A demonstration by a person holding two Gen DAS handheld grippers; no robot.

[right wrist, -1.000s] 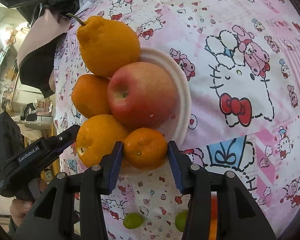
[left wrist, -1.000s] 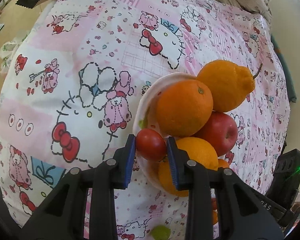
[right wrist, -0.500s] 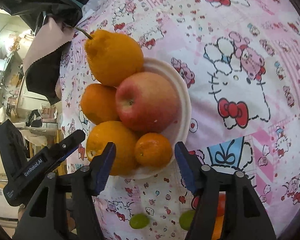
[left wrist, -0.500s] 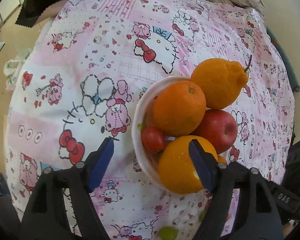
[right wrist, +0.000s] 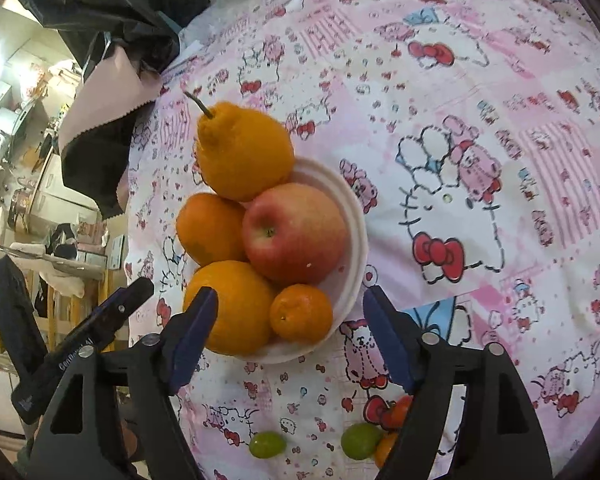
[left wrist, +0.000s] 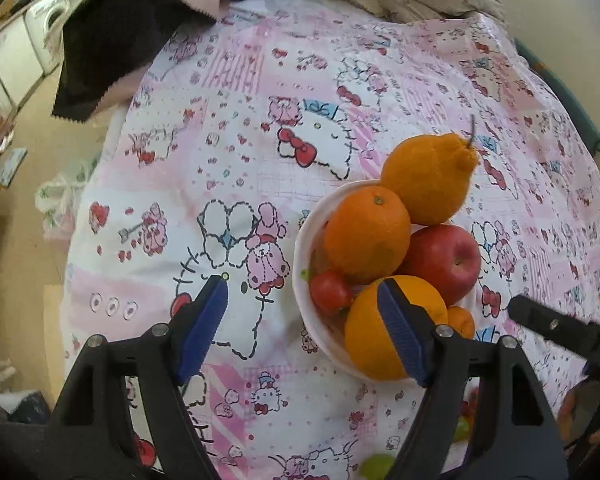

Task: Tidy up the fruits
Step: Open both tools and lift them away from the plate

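Fruits mostly sit heaped on the white plate (right wrist: 356, 240): apple (right wrist: 296, 232), oranges, a mandarin (right wrist: 302, 312), a tomato (left wrist: 330, 292). My left gripper (left wrist: 304, 328) and right gripper (right wrist: 288, 336) both gape empty beside the plate. Green grapes (right wrist: 267, 444) and small pieces near the plate's close edge remain, I judge.

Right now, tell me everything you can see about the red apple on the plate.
The red apple is round with smooth, shiny skin, red with paler yellowish streaks and a small white speck. Its stem dimple faces the right wrist camera. It sits in the white plate, wedged among the fruit: the knobbly stemmed citrus leans on it behind, two oranges press its side, and the small mandarin touches its front. Neither gripper touches it.
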